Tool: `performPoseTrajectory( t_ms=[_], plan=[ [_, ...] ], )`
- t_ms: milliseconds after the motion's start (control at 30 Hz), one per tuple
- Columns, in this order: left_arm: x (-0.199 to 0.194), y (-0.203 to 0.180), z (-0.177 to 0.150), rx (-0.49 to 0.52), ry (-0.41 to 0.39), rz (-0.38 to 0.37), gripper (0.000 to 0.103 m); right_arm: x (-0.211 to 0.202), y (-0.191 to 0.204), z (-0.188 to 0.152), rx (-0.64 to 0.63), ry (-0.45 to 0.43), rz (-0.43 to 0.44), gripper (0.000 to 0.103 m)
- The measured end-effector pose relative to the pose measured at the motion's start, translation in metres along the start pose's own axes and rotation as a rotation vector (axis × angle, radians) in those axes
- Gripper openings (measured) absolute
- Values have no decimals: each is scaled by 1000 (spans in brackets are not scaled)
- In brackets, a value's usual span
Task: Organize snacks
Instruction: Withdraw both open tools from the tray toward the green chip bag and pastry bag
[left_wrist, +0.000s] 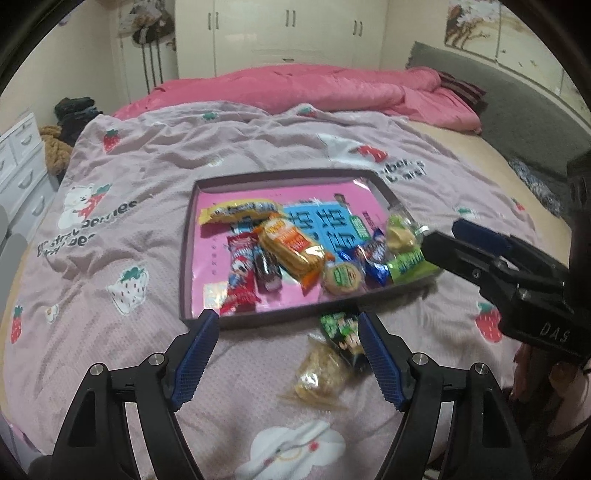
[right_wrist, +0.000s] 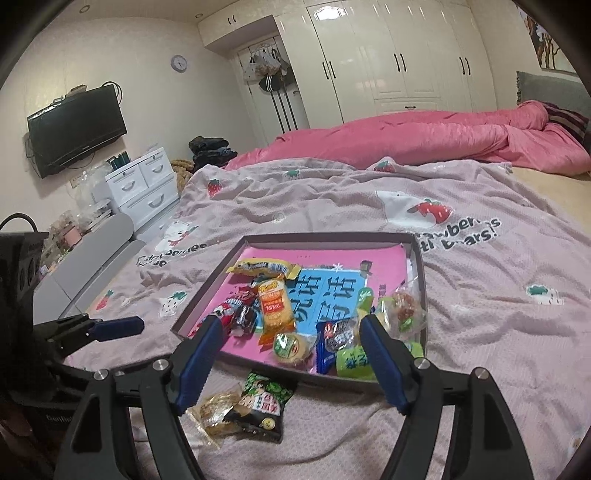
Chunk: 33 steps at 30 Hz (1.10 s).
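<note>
Left gripper (left_wrist: 284, 325) stood wide open, nothing between the blue pads, nothing touched. Hovered over the pink strawberry bedspread (left_wrist: 147, 155), just short of the near rim of the shallow tray (left_wrist: 188, 258). Right gripper (right_wrist: 291, 332) likewise spread wide and empty, poised above the tray's near right corner; seen from the left camera, came in from the right with fingertips close to that corner, contact not clear.

Tray rim low, dark, open on top. Plenty of bare bedspread on the left and beyond the far rim; rumpled pink quilt (left_wrist: 314, 88) well back. White drawer unit (right_wrist: 147, 184) off the bed's left edge, far from both tools.

Inside the tray: orange biscuit pack (left_wrist: 291, 251) near the middle, yellow wrapper (left_wrist: 236, 212) toward the far left, red packet (left_wrist: 242, 277) by the near left, round green-labelled cake (left_wrist: 341, 278), blue wrappers and a green packet (left_wrist: 406, 264) crowding the near right corner.

Two snacks lay outside on the bedspread, just before the near rim: green-and-black packet (left_wrist: 343, 336) and clear bag of golden pieces (left_wrist: 317, 373), touching each other. Sat close under the left gripper's right finger, and below the right gripper's open span, nearer its left finger.
</note>
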<state>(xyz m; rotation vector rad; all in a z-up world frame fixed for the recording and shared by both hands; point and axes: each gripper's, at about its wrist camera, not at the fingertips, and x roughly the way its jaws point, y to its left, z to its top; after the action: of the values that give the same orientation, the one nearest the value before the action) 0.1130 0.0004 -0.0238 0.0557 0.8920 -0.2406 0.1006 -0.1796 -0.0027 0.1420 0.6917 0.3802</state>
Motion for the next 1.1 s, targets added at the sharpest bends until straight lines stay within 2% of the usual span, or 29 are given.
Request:
performPoseTrajectory(
  t_ms=[500,1100],
  plan=[
    [12,-10,-21,39,112,-45,78,-7,8,-15,6,56,26,76],
    [50,-15,-38,60,230,-78,78,18,1,-28,33,165,26,76]
  ],
)
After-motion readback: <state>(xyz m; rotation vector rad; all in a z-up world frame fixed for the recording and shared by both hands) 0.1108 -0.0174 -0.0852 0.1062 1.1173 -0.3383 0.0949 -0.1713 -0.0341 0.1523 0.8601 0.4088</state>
